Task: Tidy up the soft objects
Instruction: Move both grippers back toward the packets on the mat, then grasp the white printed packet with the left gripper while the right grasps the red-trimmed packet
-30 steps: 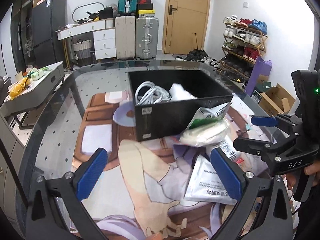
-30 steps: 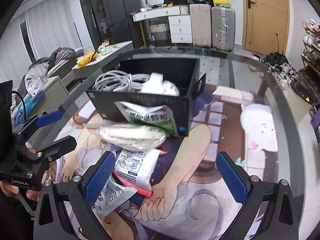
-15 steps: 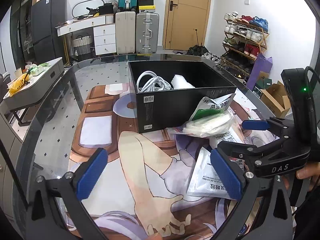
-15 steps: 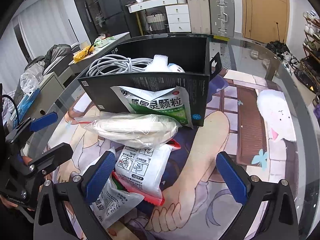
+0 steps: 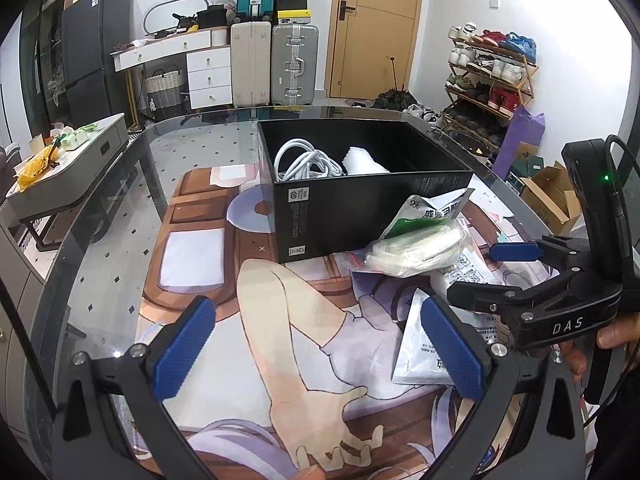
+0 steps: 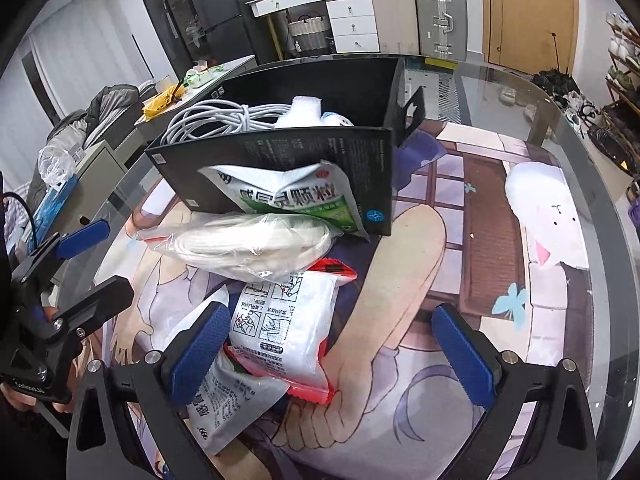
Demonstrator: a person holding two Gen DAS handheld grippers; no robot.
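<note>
Left gripper (image 5: 320, 344): we see its blue-padded jaws spread wide with nothing between them, hovering low over the printed mat, left of the pile of packets.
Right gripper (image 6: 334, 346): its jaws are also wide apart and hold nothing; the white packet lies between them, and we cannot tell whether the left pad touches it.
Nearest packet: a white foil pouch with printed text (image 6: 224, 404) lies flat under the right gripper's left finger.
White packet with red sealed edges (image 6: 286, 332): it rests partly on that pouch, its far end tucked under the clear bag.
Clear plastic bag of cream-coloured soft material (image 6: 248, 244): it lies across the pile, just in front of the box.
Green-and-white sachet (image 6: 292, 196): it leans against the box's near wall, behind the clear bag.
Black rectangular cardboard box (image 5: 360, 216): open-topped, it stands on the mat and holds a coil of white cable (image 5: 304, 162) and a white foam roll (image 5: 362, 162) side by side.
Surface: a rounded glass tabletop (image 5: 120, 208) carries the cartoon-printed mat (image 5: 224, 280).
</note>
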